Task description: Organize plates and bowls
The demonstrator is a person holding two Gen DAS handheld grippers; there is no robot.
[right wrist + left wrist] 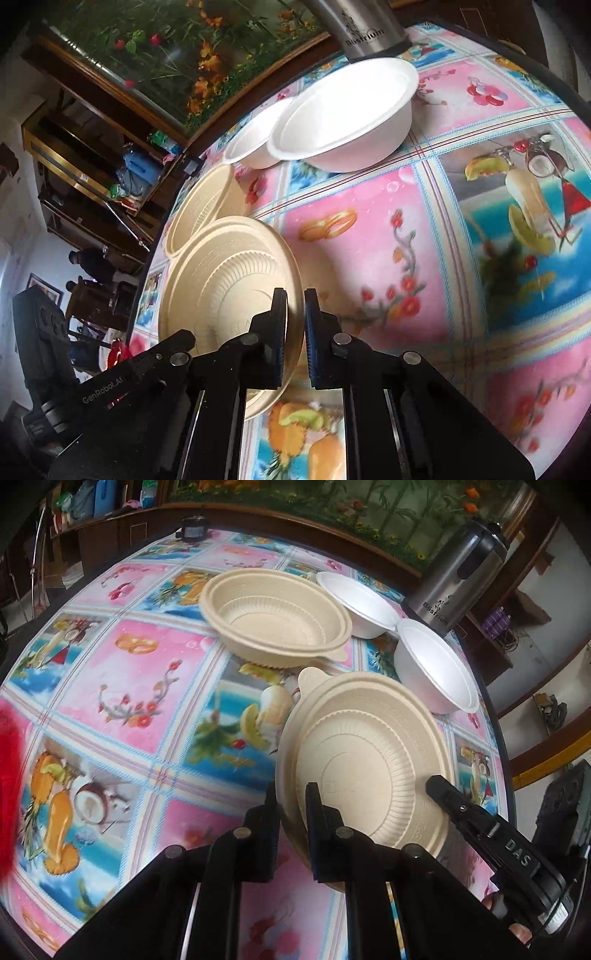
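A beige ribbed bowl (365,753) is held tilted above the table by both grippers. My left gripper (293,805) is shut on its near rim. My right gripper (295,314) is shut on the opposite rim of the same bowl (229,280); it also shows in the left wrist view (443,792). A second beige bowl (275,618) rests upright on the table behind; the right wrist view shows it too (201,208). Two white foam bowls (360,603) (436,664) stand at the far right, side by side (255,140) (347,118).
The table carries a colourful fruit-print cloth (122,686). A steel thermos (458,579) stands behind the white bowls near the table's edge; it also shows in the right wrist view (365,29). A dark small device (194,530) sits at the far edge. A red blur (9,775) is at left.
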